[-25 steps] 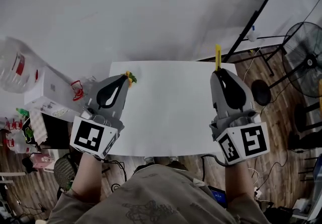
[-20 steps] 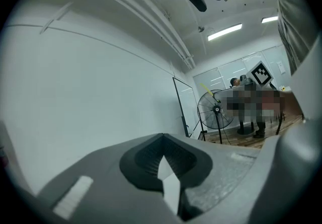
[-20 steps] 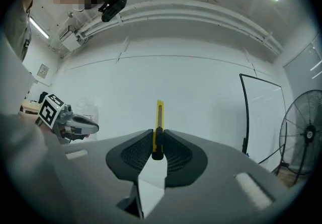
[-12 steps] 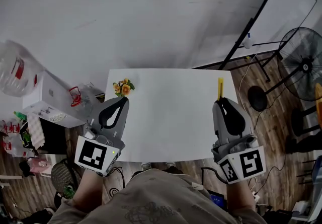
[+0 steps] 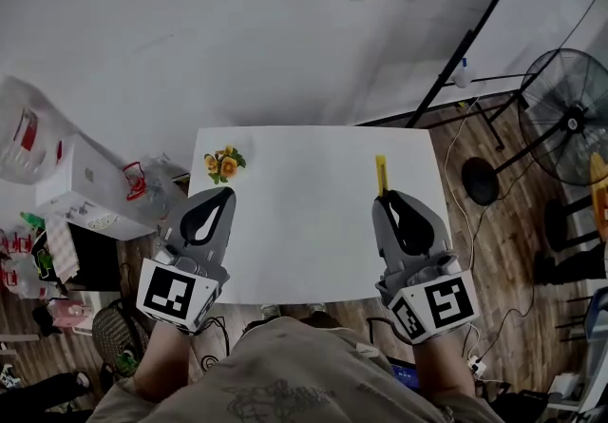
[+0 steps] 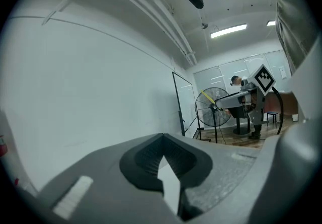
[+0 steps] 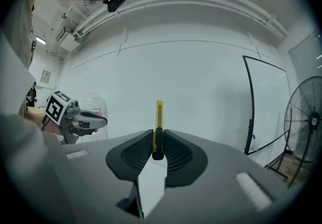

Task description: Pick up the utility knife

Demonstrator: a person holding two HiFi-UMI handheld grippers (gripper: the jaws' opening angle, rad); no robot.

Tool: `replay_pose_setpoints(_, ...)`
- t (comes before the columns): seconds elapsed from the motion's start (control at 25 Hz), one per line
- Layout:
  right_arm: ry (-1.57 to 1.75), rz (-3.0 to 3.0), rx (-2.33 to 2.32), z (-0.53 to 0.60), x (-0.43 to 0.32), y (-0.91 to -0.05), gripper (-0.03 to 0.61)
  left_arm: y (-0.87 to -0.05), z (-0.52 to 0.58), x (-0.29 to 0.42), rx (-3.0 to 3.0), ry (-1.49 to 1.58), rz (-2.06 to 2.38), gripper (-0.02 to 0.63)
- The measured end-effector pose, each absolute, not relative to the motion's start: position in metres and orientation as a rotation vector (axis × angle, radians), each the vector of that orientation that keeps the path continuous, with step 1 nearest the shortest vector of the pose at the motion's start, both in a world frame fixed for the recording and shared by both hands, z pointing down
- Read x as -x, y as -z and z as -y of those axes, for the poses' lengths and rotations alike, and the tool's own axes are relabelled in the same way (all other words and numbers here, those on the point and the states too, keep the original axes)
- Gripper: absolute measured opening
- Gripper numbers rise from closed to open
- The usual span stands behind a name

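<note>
**Q:** Fingers of the right gripper [image 7: 158,142]?
**A:** Closed on the knife [image 7: 159,116]. Black rear end pinched between the ribbed pads [image 7: 133,155], yellow body projecting straight ahead past the tips.

**Q:** And of the left gripper [image 6: 162,140]?
**A:** Tips together, nothing between them.

**Q:** Expected handling?
**A:** Probably light, stiff and smooth-sided, so liable to pivot when pinched this near one end. Better taken across the flat sides nearer mid-length, clear of the blade end.

**Q:** Shown from the head only?
**A:** Layout. Knife over the right part of the white table [image 5: 304,221], toward its far edge. Small bunch of flowers [image 5: 224,163] at the far left corner, well apart from it.

**Q:** Shown from the gripper views only?
**A:** Pad contact itself, and bare wall behind the knife. Hence judged lifted rather than lying flat, which cannot be told from above.
</note>
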State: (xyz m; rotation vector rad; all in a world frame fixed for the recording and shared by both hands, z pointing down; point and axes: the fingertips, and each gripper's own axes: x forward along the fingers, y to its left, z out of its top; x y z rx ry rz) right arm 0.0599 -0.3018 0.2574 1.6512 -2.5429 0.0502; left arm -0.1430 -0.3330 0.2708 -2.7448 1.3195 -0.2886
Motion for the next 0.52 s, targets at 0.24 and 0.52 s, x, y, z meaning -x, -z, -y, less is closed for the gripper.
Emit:
replay_pose_setpoints(0.24,-0.072,2.549,-1.648,0.303,-0.0624,-0.2605,0.089,-0.2735,0.3325,0.1363,2.753,0.283,-1.313,0.0)
replay_pose_setpoints(0.52,-0.073,2.547,-1.657,0.3058,-0.0597,-0.2623,0.089,-0.274,0.3341,0.14,2.756,0.284,-1.312,0.0)
